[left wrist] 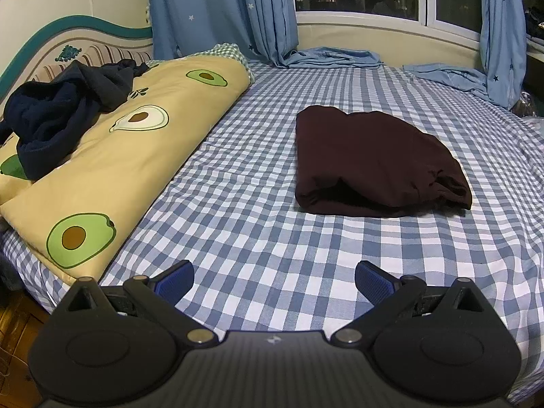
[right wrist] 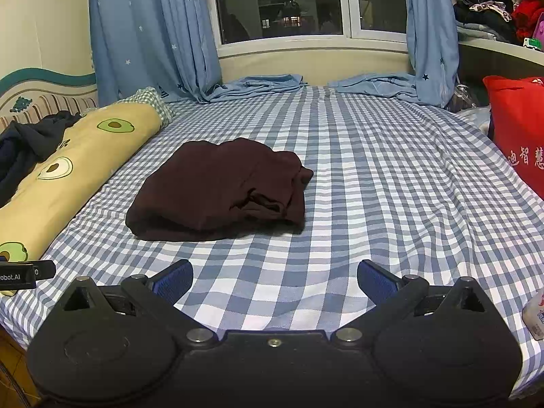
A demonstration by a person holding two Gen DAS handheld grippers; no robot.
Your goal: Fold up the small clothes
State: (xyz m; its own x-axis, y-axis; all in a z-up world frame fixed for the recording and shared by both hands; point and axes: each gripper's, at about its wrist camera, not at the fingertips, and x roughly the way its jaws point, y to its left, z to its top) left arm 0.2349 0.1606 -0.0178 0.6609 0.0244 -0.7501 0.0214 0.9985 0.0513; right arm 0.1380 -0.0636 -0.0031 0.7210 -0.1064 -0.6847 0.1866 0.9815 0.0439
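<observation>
A: How much room do you have around the garment (left wrist: 377, 163)?

B: Plenty. It lies on the checked sheet (left wrist: 258, 224), with bare sheet on every side. From your right wrist view the garment (right wrist: 221, 190) sits left of centre, and the whole right half of the bed is open up to the red bag (right wrist: 516, 136) at the edge.

A: And on your left?

B: The avocado quilt (left wrist: 112, 156) runs along that side, rolled up, with a strip of sheet between it and the garment. A dark navy heap (left wrist: 57, 115) lies on top of the quilt, near the headboard (left wrist: 44, 44). At the far end, curtain hems (left wrist: 333, 56) spill onto the sheet below the window, well apart from the garment.

A: Which way does the garment lie?

B: It is a folded, dark maroon bundle, roughly oblong. Its long axis runs slantwise across the bed, from the far left corner to the near right one in your left view. The nearer right end shows open, bunched layers; the left edge is a smooth, straight fold.

A: Your grippers?

B: The left gripper (left wrist: 274, 277) is spread wide, blue pads (left wrist: 176, 280) well apart, nothing between them, hanging over bare sheet short of the garment. The right gripper (right wrist: 274, 277) is the same: jaws wide, empty, touching nothing.
</observation>
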